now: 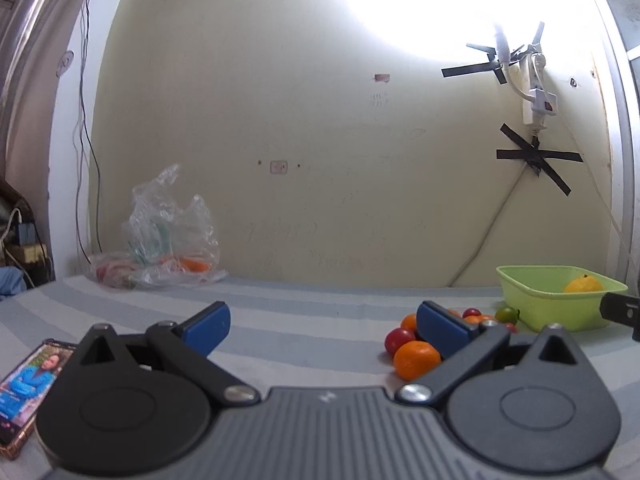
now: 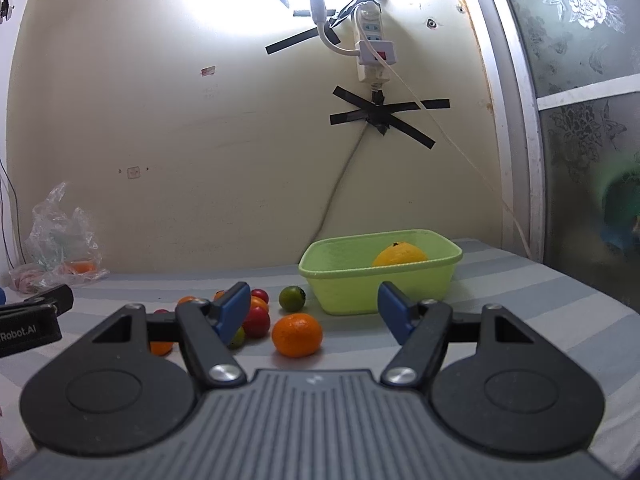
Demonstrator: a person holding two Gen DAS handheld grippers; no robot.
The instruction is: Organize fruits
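Observation:
A light green tub (image 2: pixel 348 300) (image 1: pixel 532 304) stands on the striped cloth near the wall, with a yellow-orange fruit (image 2: pixel 399 255) (image 1: pixel 583 284) inside. In front of it and to its left lies a loose pile: an orange mandarin (image 2: pixel 297 335) (image 1: pixel 416 359), red tomatoes (image 2: pixel 256 321) (image 1: pixel 398 339), a green tomato (image 2: pixel 292 298) (image 1: pixel 506 314) and several smaller fruits. My right gripper (image 2: pixel 314 314) is open, just behind the mandarin, nothing between its blue pads. My left gripper (image 1: pixel 324 330) is open and empty, left of the pile; its right pad (image 1: pixel 440 328) hides part of it.
A crumpled clear plastic bag (image 1: pixel 168 236) (image 2: pixel 60 252) with orange and red items lies at the back left by the wall. A phone (image 1: pixel 24 384) with a lit screen lies at the near left. A cable (image 2: pixel 340 196) hangs down the wall behind the tub.

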